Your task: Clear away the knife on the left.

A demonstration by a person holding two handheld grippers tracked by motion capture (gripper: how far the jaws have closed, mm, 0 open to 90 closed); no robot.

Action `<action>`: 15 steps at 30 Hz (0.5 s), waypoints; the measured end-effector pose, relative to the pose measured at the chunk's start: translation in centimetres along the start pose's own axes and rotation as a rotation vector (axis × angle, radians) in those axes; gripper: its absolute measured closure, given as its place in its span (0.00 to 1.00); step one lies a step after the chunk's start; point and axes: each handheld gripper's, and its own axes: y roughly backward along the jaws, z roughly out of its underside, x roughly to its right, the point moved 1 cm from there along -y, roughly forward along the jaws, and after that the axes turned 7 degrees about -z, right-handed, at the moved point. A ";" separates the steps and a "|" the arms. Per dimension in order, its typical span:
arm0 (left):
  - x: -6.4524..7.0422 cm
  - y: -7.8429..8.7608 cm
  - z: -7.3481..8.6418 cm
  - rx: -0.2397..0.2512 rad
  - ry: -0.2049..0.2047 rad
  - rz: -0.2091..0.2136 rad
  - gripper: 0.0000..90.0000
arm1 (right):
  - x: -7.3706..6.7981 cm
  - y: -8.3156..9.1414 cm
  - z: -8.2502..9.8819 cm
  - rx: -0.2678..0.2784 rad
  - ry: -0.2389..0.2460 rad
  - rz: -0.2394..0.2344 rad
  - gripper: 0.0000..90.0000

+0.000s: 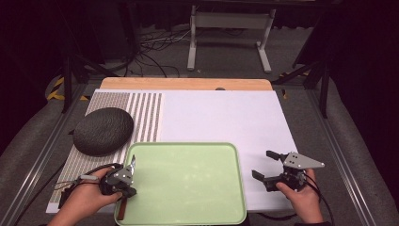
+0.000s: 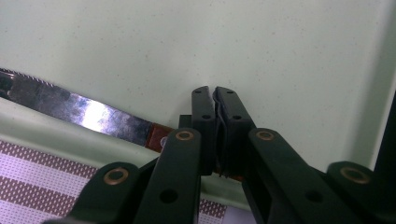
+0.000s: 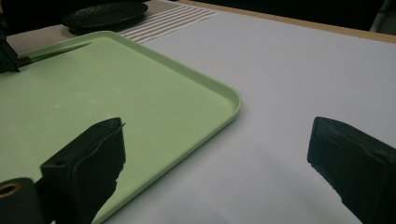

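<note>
A light green tray (image 1: 188, 147) lies at the front middle of the table. Along its left rim rests a knife (image 1: 132, 163) with a steel blade (image 2: 84, 109) and a brown handle, the blade pointing away from the person. My left gripper (image 1: 123, 186) is over that rim, its jaws shut on the knife's handle (image 2: 159, 136). In the left gripper view the gripper (image 2: 215, 93) points down at the tray's bare floor (image 2: 261, 42). Right of the tray, my right gripper (image 1: 262, 165) stands open over the white mat, with nothing between its pads (image 3: 93, 154).
A dark, rough oval plate (image 1: 103, 131) sits on a striped placemat (image 1: 146, 113) at the left. A white mat (image 1: 221, 113) covers the rest of the wooden table (image 1: 188, 84). The tray's near corner (image 3: 233, 100) lies just left of the right gripper.
</note>
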 end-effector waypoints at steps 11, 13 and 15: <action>-0.7 1.4 -0.5 0.181 0.126 -0.081 0.41 | 0.0 0.1 0.2 -0.001 -0.004 0.004 0.06; -0.8 1.8 -0.4 0.207 0.146 -0.100 0.32 | -0.1 0.1 0.1 0.001 -0.004 0.004 0.06; -1.0 2.2 -0.2 0.244 0.158 -0.110 0.25 | -0.1 0.1 0.1 0.001 -0.002 0.004 0.06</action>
